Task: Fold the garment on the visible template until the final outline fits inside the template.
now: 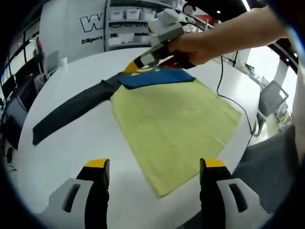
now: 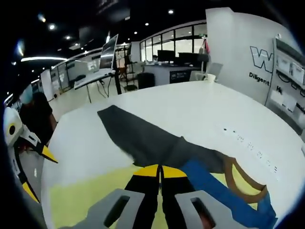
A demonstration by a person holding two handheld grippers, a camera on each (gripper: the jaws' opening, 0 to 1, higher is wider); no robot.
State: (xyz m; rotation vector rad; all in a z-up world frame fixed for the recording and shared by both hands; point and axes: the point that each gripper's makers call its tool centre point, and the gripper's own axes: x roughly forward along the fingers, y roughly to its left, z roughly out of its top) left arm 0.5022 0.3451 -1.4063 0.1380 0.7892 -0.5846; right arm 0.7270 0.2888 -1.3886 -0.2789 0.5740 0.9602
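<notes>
White and round, the counter point(image 1: 71, 143) stands in an open office with shelving, desks and monitors behind it and a wall bearing large lettering. On it lies a flat yellow-green template point(image 1: 174, 124), a matte rectangle set at an angle to the left gripper view, one corner toward that view's own jaws. The garment point(image 1: 155, 78) lies at the template's far edge: a folded blue portion resting on the yellow sheet, with a long dark grey sleeve point(image 1: 66, 112) trailing off across the bare counter well outside the template. In the right gripper view the cloth looks soft and a little creased, and a brown curved band point(image 2: 243, 183) shows beside the blue fabric, near the collar area.

A black cable point(image 1: 224, 88) snakes over the counter's right side next to the template, and a chair point(image 1: 271, 98) stands just past the rim.

The left tool point(image 1: 155, 167) hovers over the near edge of the counter, its yellow-tipped black jaws wide apart with nothing between them. The right tool point(image 2: 162, 172), held in a person's hand point(image 1: 200, 45), has its jaws pressed together right at the garment where grey meets blue; whether fabric is caught between them cannot be told. In the right gripper view, the left tool appears at the left edge.
</notes>
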